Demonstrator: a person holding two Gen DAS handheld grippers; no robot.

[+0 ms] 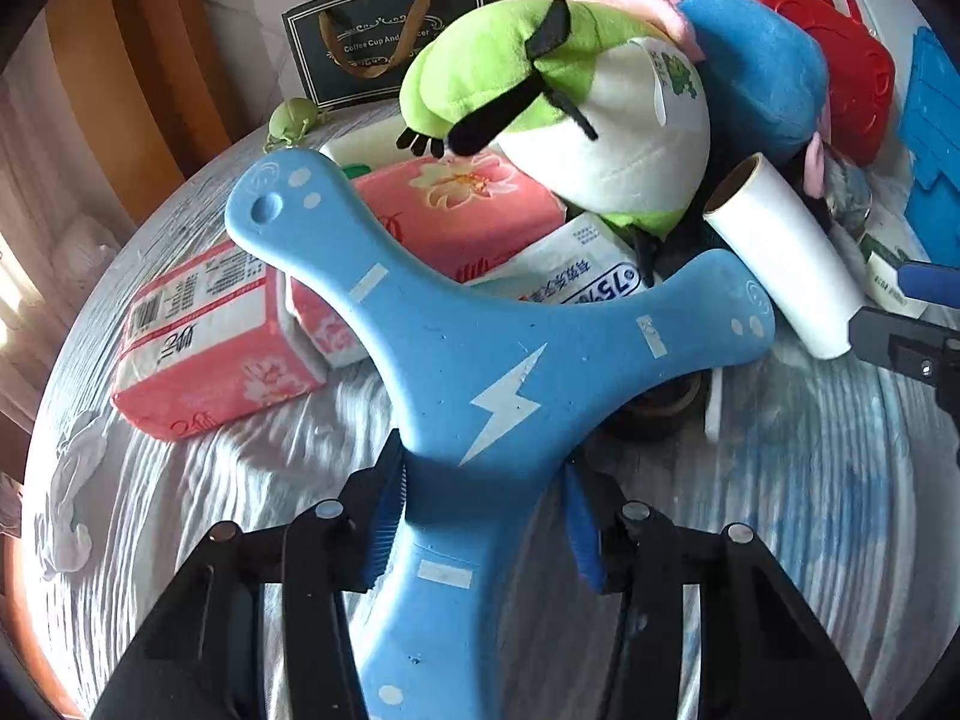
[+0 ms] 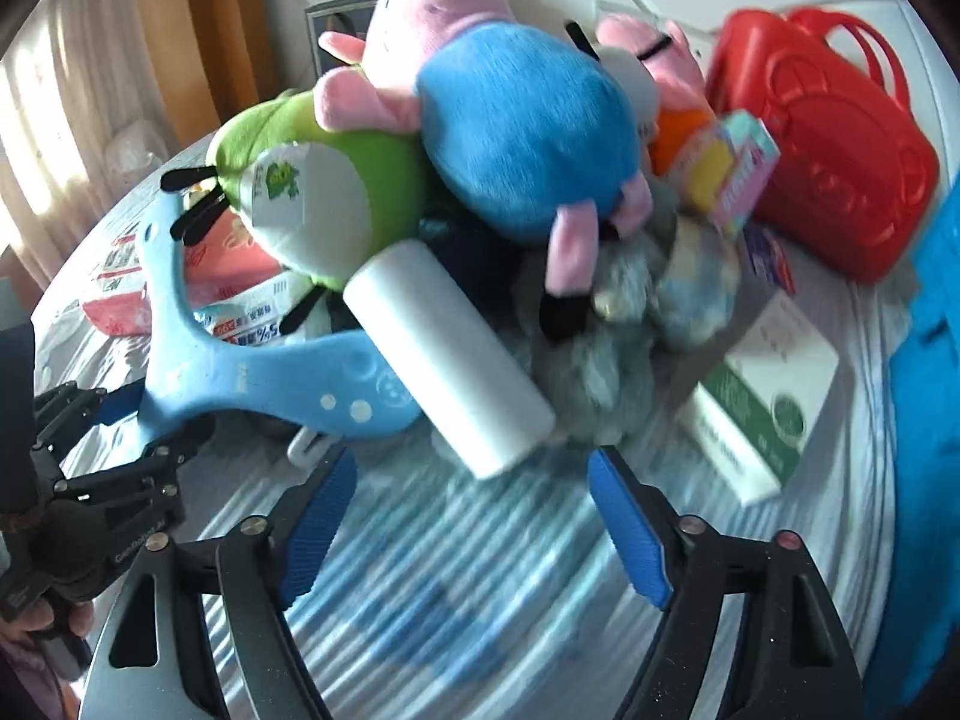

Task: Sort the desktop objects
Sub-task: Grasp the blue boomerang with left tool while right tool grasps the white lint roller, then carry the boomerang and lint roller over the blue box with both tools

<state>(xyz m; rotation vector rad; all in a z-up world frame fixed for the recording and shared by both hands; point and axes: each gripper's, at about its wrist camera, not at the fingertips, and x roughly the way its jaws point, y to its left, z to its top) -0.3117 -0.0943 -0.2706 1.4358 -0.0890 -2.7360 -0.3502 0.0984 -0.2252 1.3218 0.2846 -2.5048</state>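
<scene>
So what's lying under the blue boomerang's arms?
Under the blue boomerang: pink tissue packs and a white wipes pack. A dark round thing beneath its right arm is mostly covered.

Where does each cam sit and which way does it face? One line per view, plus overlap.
Left wrist: on the left gripper, angled down at the pile; its jaws clamp the blue boomerang; the right gripper's tip shows at the right edge.
Right wrist: on the right gripper, angled down at the white roll; jaws open, empty; the left gripper and a hand show at left.
Shared: boomerang, roll, green plush, red case.
</scene>
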